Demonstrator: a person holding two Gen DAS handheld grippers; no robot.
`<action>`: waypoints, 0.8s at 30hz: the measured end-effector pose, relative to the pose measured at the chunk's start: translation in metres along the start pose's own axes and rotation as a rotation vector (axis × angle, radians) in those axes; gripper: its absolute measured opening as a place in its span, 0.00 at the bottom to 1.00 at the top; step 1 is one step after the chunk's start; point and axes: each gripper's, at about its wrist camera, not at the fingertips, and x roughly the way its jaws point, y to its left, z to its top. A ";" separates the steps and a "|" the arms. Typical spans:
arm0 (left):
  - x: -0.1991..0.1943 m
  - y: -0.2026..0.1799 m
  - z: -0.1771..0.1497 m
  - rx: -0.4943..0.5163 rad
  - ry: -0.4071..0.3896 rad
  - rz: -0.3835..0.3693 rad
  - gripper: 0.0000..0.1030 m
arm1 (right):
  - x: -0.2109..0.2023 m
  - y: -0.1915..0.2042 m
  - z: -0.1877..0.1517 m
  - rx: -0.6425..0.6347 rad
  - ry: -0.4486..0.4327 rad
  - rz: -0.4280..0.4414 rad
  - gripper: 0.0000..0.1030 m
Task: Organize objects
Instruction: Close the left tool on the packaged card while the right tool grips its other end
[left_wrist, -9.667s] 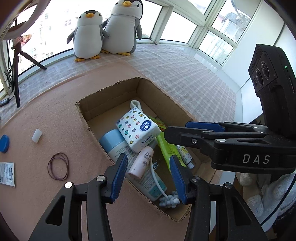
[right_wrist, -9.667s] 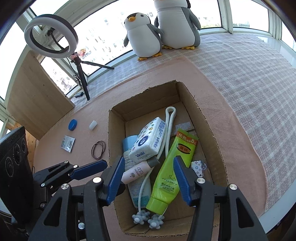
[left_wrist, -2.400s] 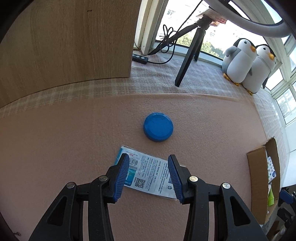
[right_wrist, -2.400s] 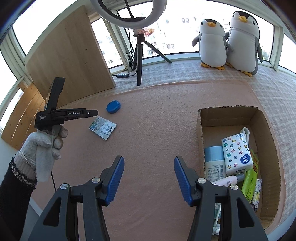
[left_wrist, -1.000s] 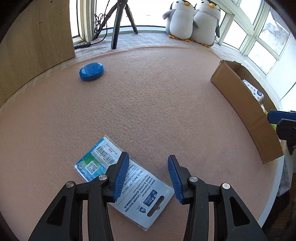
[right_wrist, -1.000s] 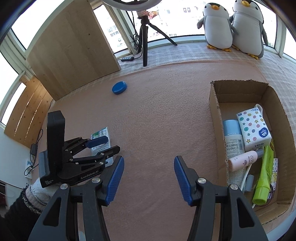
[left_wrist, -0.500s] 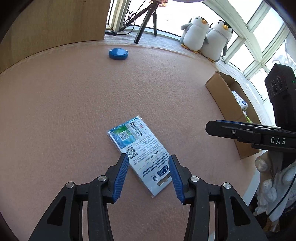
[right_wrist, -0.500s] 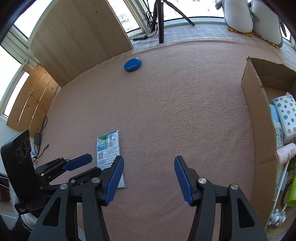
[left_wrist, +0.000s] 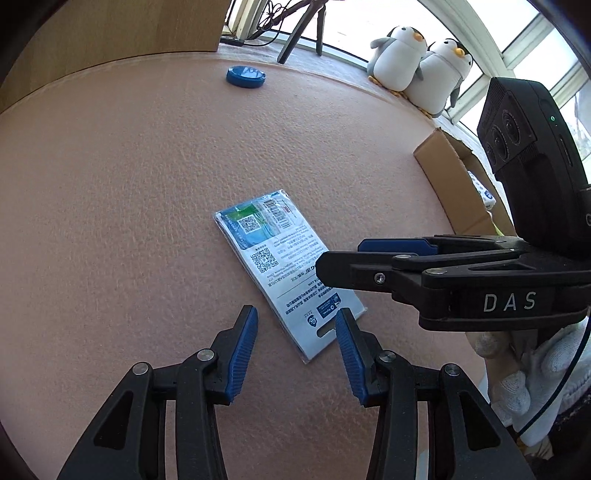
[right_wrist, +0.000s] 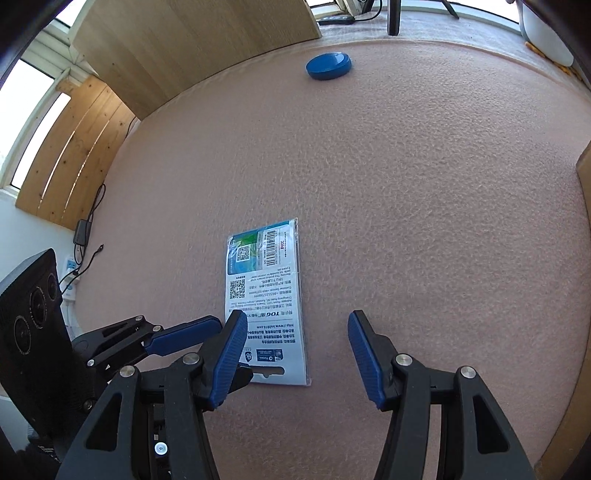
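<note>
Tongs left (left_wrist: 295, 332) and right (right_wrist: 293, 343) gape apart, empty, over flat packet (left_wrist: 280, 258)

Bare mat (right_wrist: 424, 206) around flat packet (right_wrist: 266, 295).

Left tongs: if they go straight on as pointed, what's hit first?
Likely the flat printed packet: its near end lies between the open left tongs. Height above it is unclear.
</note>
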 end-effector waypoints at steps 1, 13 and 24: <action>0.000 0.000 -0.001 -0.002 0.000 -0.004 0.44 | 0.000 0.001 0.001 -0.005 -0.002 -0.003 0.52; 0.006 -0.013 0.000 0.025 0.011 -0.021 0.26 | 0.001 0.006 0.001 -0.018 0.006 0.006 0.33; -0.010 -0.042 0.012 0.069 -0.034 -0.038 0.26 | -0.040 -0.003 -0.006 -0.013 -0.080 -0.019 0.32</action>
